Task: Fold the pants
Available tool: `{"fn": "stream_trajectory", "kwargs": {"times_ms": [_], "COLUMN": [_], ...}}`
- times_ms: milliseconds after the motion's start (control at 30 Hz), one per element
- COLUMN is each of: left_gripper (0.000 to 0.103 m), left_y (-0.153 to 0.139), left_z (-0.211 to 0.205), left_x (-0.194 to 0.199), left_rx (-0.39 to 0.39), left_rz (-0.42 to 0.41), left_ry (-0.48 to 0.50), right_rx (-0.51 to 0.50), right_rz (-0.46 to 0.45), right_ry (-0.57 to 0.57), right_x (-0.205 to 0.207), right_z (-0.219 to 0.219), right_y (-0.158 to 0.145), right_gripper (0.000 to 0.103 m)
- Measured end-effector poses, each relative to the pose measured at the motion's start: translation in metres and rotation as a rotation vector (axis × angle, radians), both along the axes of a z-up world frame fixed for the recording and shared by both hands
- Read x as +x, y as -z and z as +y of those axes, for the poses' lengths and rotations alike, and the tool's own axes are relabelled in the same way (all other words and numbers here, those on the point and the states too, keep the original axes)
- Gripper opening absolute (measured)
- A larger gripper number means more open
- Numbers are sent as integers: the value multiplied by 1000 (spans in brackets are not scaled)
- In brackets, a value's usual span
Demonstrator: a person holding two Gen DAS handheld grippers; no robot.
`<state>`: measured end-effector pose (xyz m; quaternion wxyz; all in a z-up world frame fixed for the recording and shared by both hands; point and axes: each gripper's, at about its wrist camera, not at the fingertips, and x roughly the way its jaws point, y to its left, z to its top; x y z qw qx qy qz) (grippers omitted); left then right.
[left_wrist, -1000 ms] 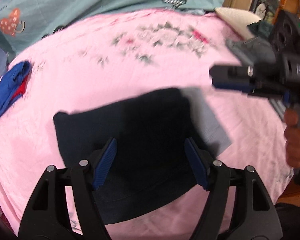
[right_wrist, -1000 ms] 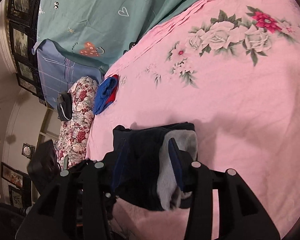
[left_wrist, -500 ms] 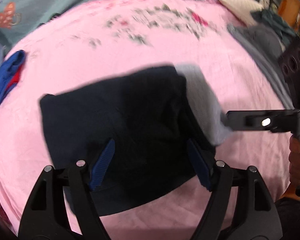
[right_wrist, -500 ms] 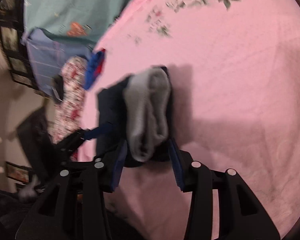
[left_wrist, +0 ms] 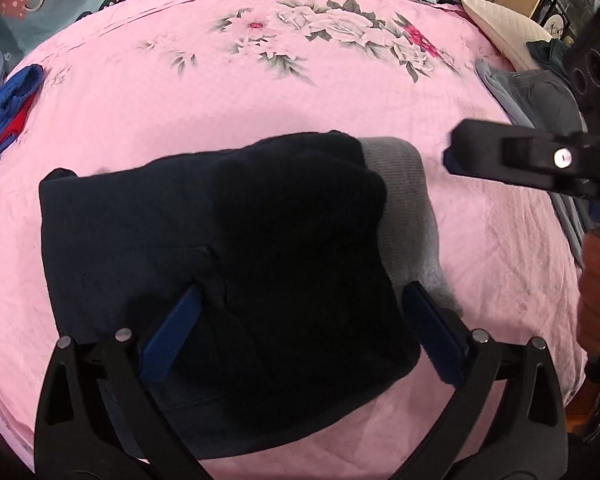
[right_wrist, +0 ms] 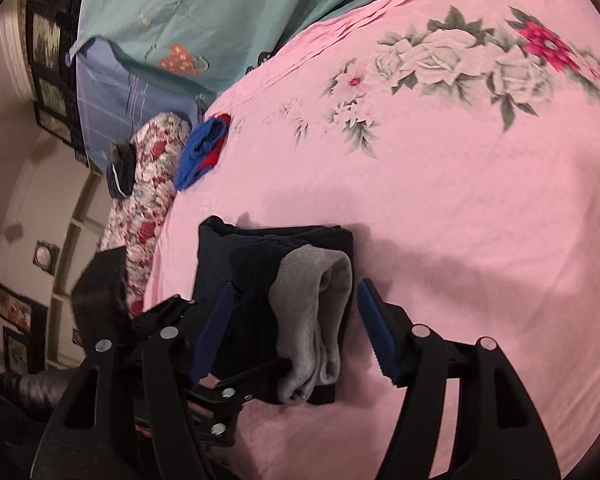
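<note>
The left gripper (left_wrist: 300, 320) is held above the folded dark navy pants (left_wrist: 228, 264), pointed steeply down. Its jaws have just been opening and stand at their widest; the blue pads (left_wrist: 172, 332) straddle the near part of the bundle without pressing on it. The pants lie on the pink floral bedspread (left_wrist: 260, 92), with the grey inner lining (left_wrist: 408, 216) exposed along the edge to the right of this gripper.

The right gripper (right_wrist: 296, 320) is positioned at that grey-lined end (right_wrist: 316, 312). Its jaws have also just been opening; the lining sits between the pads (right_wrist: 376, 336), which stand clear of the fabric. A hand (left_wrist: 596, 296) on the right gripper's handle is seen at the right edge of the left wrist view.

Farther left of both grippers, a blue and red garment (right_wrist: 202, 150) lies at the bedspread's edge.
</note>
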<state>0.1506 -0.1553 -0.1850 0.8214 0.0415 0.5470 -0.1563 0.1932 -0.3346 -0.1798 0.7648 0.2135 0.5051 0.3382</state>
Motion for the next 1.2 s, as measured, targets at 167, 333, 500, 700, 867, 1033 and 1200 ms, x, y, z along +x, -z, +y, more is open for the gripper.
{"fn": "stream_trajectory", "kwargs": {"times_ms": [167, 333, 500, 700, 867, 1033, 1200], "left_gripper": [101, 101, 101, 101, 101, 101, 101], "left_y": [0, 2, 4, 5, 7, 7, -27], "left_z": [-2, -3, -3, -2, -2, -2, 19], "left_x": [1, 2, 3, 4, 4, 5, -1], "left_rx": [7, 10, 8, 4, 1, -1, 1], "left_rz": [-6, -4, 3, 8, 9, 13, 24], "left_ry": [-2, -4, -5, -6, -4, -2, -53], "right_rx": [-83, -72, 22, 75, 45, -16, -113], "right_rz": [-21, 6, 126, 154, 120, 119, 45], "right_ry": [-117, -215, -286, -343, -351, -298, -255], "right_x": [24, 51, 65, 73, 69, 64, 51], "right_z": [20, 25, 23, 34, 38, 39, 46], "right_y": [14, 26, 45, 48, 48, 46, 32], "right_gripper": [68, 71, 71, 73, 67, 48, 44]}}
